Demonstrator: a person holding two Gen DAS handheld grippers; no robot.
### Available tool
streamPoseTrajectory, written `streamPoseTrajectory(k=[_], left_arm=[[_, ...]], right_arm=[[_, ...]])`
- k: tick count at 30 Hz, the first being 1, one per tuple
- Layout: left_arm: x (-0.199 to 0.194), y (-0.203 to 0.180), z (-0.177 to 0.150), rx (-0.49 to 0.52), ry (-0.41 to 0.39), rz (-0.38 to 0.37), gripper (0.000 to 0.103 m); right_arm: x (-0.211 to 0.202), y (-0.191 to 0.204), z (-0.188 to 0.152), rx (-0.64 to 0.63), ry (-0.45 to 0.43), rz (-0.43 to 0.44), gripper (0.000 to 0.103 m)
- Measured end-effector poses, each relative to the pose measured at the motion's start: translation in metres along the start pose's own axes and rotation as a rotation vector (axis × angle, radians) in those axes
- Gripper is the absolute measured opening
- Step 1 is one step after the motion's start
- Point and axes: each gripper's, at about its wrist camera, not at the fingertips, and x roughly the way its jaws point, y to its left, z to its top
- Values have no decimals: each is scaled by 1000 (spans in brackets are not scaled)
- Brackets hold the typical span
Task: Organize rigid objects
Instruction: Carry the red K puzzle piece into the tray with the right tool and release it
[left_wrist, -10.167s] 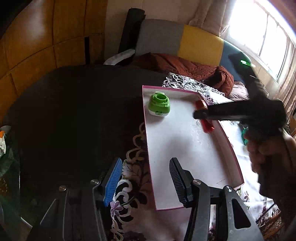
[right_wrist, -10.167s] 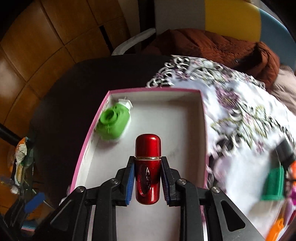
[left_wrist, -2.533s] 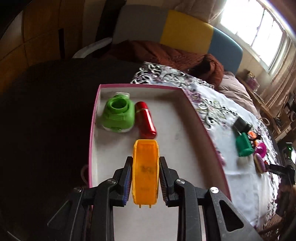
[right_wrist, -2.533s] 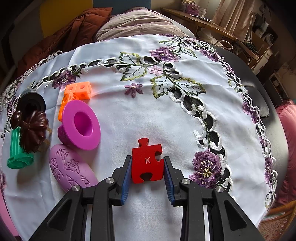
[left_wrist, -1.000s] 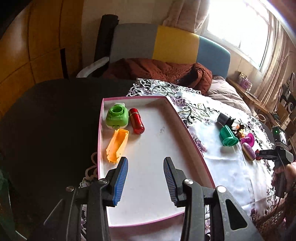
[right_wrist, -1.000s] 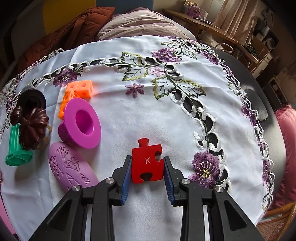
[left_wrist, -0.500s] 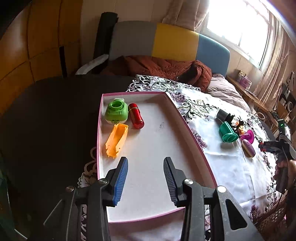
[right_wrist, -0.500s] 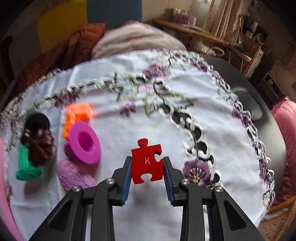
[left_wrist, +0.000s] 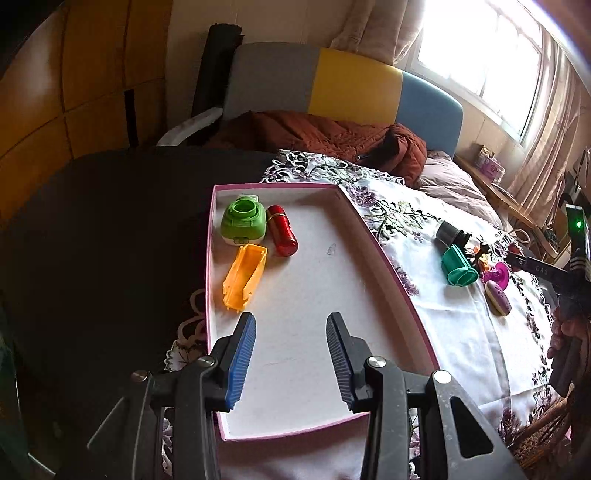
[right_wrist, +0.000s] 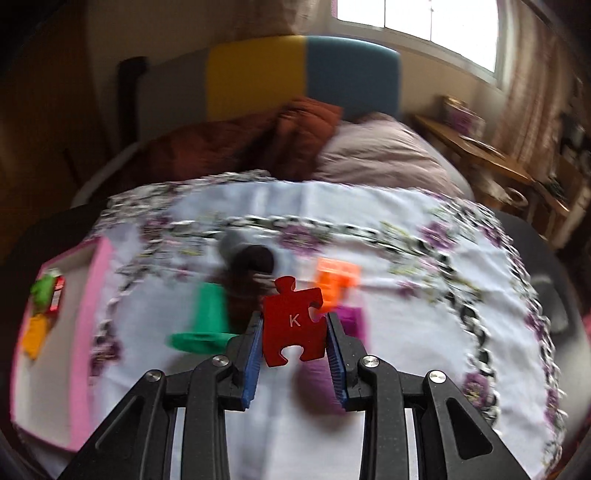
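A: Right tool (right_wrist: 294, 328) — state?

B: Clamped on the red puzzle piece (right_wrist: 293, 321). Pads press its left and right edges. Piece stands upright, flat face to the camera, white "K" readable, knob up and slightly left, notch at the bottom edge.

A: Long axis?

B: Roughly square, so none to speak of. It sits at the fingertips, above the cloth (right_wrist: 406, 332), not touching it. View is smeared by motion.

A: Behind it?

B: Green cup (right_wrist: 207, 321) on its side, flared rim toward the camera. A dark thing (right_wrist: 255, 262) beyond it, orange block (right_wrist: 336, 278) just right of the knob, purple (right_wrist: 352, 321) low right. Too blurred for more.

A: Left tool (left_wrist: 290, 334)?

B: Jaws apart, nothing between them. It hangs over the near end of the tray (left_wrist: 384, 258), which lies on the bench (left_wrist: 96, 229).

A: Tray contents?

B: All at the far left corner. Green lid-like piece (left_wrist: 243, 220) in the corner; red capsule (left_wrist: 282, 230) touching its right side, long axis running away from the tool, tilted a little; yellow trough (left_wrist: 245, 276) just in front of the green piece, open side up, long axis toward the tool's left finger.

A: Does the right tool show from that side?

B: Yes, at the far right edge, in a hand (left_wrist: 569, 332), beyond the loose items on the cloth.
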Motion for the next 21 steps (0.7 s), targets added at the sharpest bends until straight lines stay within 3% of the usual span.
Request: streamPoseTrajectory(k=[15,21], left_arm=[[1,12,-3,-27,2,13,40],[0,22,-3,-48,-1,18,40]], right_arm=[[1,150,-5,-180,60,329,32],[7,207,3,-270,68,390,32]])
